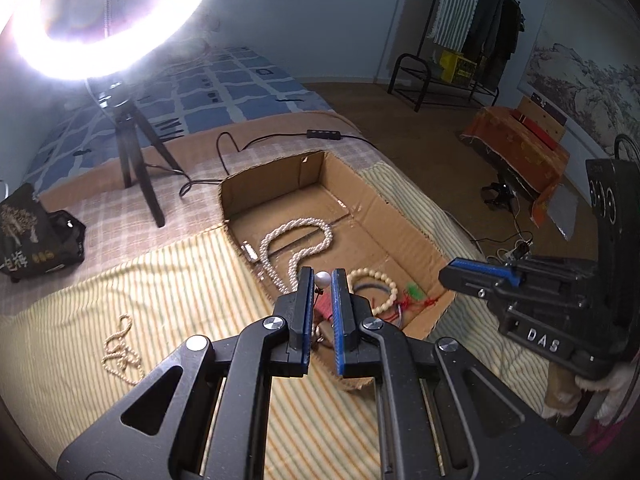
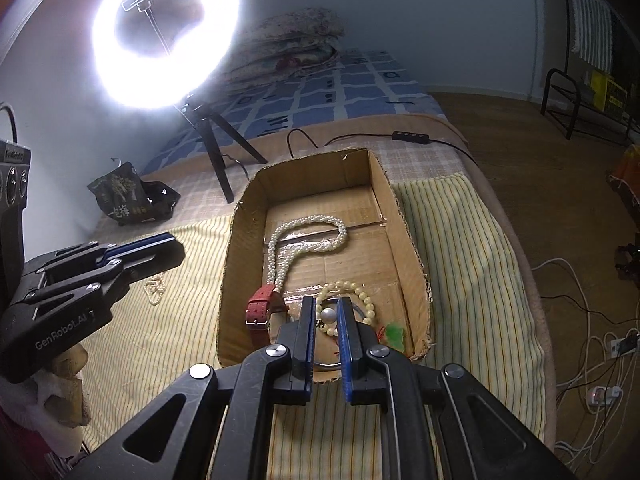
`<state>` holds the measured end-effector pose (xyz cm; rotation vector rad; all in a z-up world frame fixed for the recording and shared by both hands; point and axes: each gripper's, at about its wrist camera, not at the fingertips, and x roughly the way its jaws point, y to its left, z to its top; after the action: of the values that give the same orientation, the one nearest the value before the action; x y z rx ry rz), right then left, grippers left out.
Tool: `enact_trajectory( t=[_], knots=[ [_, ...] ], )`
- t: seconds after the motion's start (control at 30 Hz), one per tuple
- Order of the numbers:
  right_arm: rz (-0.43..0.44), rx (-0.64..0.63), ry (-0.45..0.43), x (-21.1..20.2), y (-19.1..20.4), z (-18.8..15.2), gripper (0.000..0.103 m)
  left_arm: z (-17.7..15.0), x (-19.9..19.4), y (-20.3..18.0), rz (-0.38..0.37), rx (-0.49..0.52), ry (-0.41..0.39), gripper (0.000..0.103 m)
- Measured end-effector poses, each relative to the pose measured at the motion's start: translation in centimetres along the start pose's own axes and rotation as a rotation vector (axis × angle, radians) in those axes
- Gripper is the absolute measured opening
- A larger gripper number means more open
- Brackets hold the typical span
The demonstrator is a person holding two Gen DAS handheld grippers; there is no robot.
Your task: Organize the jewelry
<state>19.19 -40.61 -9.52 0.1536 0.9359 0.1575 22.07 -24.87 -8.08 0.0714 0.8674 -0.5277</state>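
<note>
An open cardboard box point(image 1: 312, 172) point(image 2: 316, 176) sits on a striped cloth on the bed. In it lie a long pearl necklace point(image 1: 298, 226) point(image 2: 308, 222), a cream bead bracelet point(image 1: 390, 284) point(image 2: 368, 300), a red watch strap point(image 2: 262, 308), a green pendant point(image 2: 394, 334) and a metal bangle point(image 2: 324, 366). My left gripper point(image 1: 323, 270) hovers at the box's near left edge, shut on a white pearl earring point(image 1: 322, 279). My right gripper point(image 2: 326, 300) is over the box's near end, shut on a second pearl earring point(image 2: 329, 315). A loose pearl strand point(image 1: 120, 350) point(image 2: 154, 290) lies on the cloth left of the box.
A lit ring light on a black tripod point(image 1: 136, 168) stands behind the box on its left. A black bag point(image 1: 36, 236) lies at the far left. A cable with a controller point(image 1: 322, 134) runs behind the box. The bed's edge drops to a floor with cables on the right.
</note>
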Motion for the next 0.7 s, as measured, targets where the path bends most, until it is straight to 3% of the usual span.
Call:
enact_trajectory(
  t=[0.53, 0.6, 0.7],
  knots=[
    [0.004, -0.011, 0.015, 1.1, 0.0, -0.2, 0.010, 1.6, 1.9, -0.1, -0.004, -0.027, -0.019, 0.007],
    [0.006, -0.013, 0.007, 1.1, 0.0, -0.2, 0.029, 1.6, 1.8, 0.0, 0.006, -0.028, -0.029, 0.007],
    [0.002, -0.032, -0.006, 1.0, 0.2, -0.3, 0.047, 1.8, 1.8, 0.1, 0.015, -0.025, -0.029, 0.014]
  ],
)
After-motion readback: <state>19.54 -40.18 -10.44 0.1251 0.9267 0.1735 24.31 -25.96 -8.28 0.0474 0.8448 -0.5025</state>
